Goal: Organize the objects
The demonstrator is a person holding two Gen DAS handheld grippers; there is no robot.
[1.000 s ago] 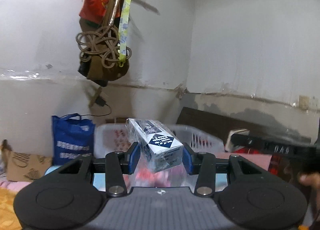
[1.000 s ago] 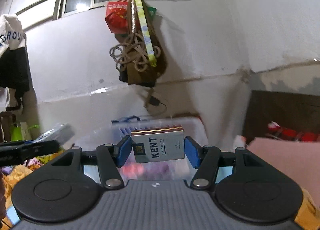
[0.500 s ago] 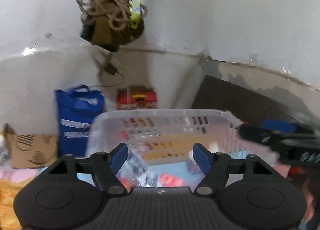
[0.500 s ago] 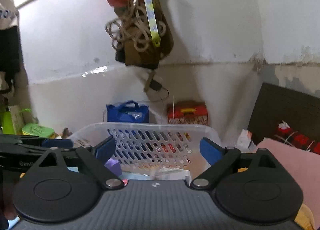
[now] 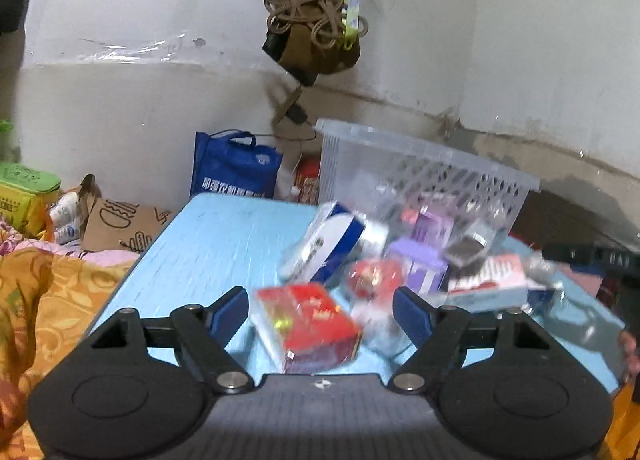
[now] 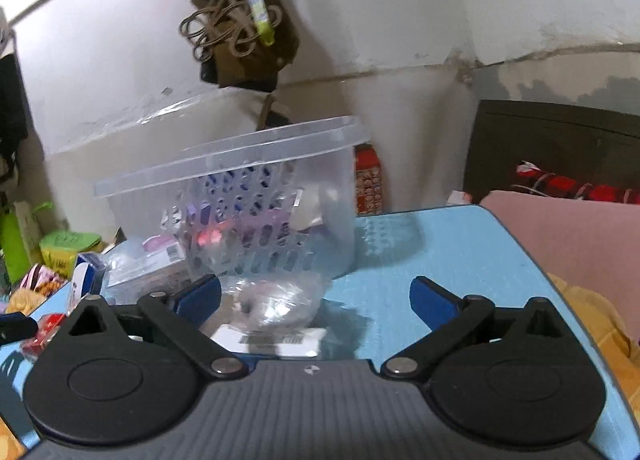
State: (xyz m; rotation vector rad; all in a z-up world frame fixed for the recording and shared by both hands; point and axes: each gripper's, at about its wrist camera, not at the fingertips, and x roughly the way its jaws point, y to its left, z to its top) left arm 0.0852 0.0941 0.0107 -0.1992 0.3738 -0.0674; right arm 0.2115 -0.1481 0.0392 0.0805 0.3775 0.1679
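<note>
My left gripper [image 5: 320, 310] is open and empty, low over a blue table [image 5: 224, 244]. A red box [image 5: 308, 324] lies between its fingers without being held. Behind it lie a blue-and-white box [image 5: 332, 244], a purple box [image 5: 420, 268] and a flat pack [image 5: 492, 276]. A clear plastic basket [image 5: 420, 176] stands at the back. My right gripper [image 6: 316, 296] is open and empty in front of the basket [image 6: 240, 196]. A clear wrapped packet [image 6: 276, 300] and a white label [image 6: 280, 340] lie between its fingers.
A blue bag [image 5: 234, 168] and a brown paper bag [image 5: 120, 224] stand past the table's far left. Orange cloth [image 5: 44, 300] lies left of the table. A pink cloth [image 6: 576, 236] lies right of it. A bundle of bags hangs on the wall [image 5: 316, 24].
Both grippers held boxes over the basket one second ago, then opened and let them go. Both have since dropped low toward the table and the objects on it.
</note>
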